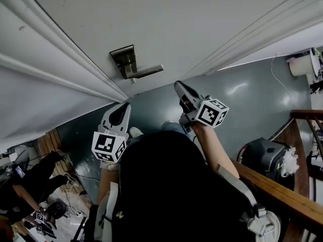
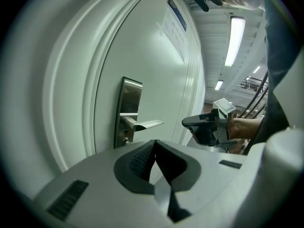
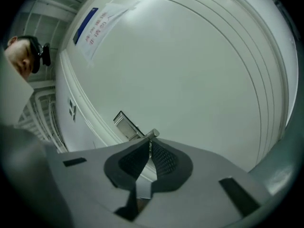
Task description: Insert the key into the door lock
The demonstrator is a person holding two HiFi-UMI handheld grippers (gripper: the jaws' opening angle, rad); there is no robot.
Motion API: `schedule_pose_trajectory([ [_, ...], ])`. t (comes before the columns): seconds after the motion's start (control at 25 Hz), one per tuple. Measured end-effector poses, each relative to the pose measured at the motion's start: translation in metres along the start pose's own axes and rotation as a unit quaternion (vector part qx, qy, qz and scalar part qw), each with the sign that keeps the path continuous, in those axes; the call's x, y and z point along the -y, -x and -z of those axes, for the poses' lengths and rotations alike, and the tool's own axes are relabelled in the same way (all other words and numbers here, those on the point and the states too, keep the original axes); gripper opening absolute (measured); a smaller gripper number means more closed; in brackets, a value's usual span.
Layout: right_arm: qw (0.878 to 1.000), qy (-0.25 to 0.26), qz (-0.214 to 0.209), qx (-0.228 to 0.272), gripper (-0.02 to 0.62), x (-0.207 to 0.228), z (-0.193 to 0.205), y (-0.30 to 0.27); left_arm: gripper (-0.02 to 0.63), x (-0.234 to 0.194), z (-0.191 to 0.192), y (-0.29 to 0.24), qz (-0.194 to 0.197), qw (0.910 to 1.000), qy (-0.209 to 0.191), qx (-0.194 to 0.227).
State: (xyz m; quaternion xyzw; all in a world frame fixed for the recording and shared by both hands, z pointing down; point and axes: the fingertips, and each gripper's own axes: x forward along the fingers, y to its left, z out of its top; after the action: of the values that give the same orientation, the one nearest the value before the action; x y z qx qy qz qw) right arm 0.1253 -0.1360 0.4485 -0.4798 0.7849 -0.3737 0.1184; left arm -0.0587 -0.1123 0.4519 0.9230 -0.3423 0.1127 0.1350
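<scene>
The left gripper (image 1: 122, 110) and the right gripper (image 1: 179, 88) are light grey with dark tips. Each has a cube (image 1: 108, 146) with black and white squares on it. The pads (image 3: 164, 158) inside are dark and bumpy. The person looks dark from above, with light grey straps (image 1: 252, 218) at the shoulders

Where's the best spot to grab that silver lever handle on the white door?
Probably the free end of the silver lever handle, away from its metal backplate. The bar is slim and stands off the white door, so fingers could close above and below it, approaching head-on.
</scene>
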Motion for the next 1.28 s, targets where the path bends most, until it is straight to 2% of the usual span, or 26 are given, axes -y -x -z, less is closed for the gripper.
schedule_pose_trajectory([
  [0.16,0.997,0.074,0.02,0.001,0.026,0.001,-0.018,0.029,0.008,0.019,-0.011,-0.024,0.019,0.9998,-0.007,0.006],
  [0.48,0.983,0.169,0.065,0.007,0.026,0.008,-0.04,0.081,0.008,0.059,-0.025,-0.057,0.06,0.9978,-0.026,0.009],
  [0.76,0.96,0.253,0.124,0.006,0.026,0.014,-0.049,0.118,0.008,0.087,-0.033,-0.076,0.089,0.9952,-0.041,0.009],
  [1.04,0.947,0.282,0.156,0.002,0.028,0.017,-0.044,0.141,0.008,0.101,-0.034,-0.085,0.108,0.9928,-0.052,0.002],
  [1.28,0.943,0.288,0.168,-0.006,0.028,0.018,-0.036,0.159,0.008,0.113,-0.033,-0.087,0.116,0.9915,-0.058,-0.003],
])
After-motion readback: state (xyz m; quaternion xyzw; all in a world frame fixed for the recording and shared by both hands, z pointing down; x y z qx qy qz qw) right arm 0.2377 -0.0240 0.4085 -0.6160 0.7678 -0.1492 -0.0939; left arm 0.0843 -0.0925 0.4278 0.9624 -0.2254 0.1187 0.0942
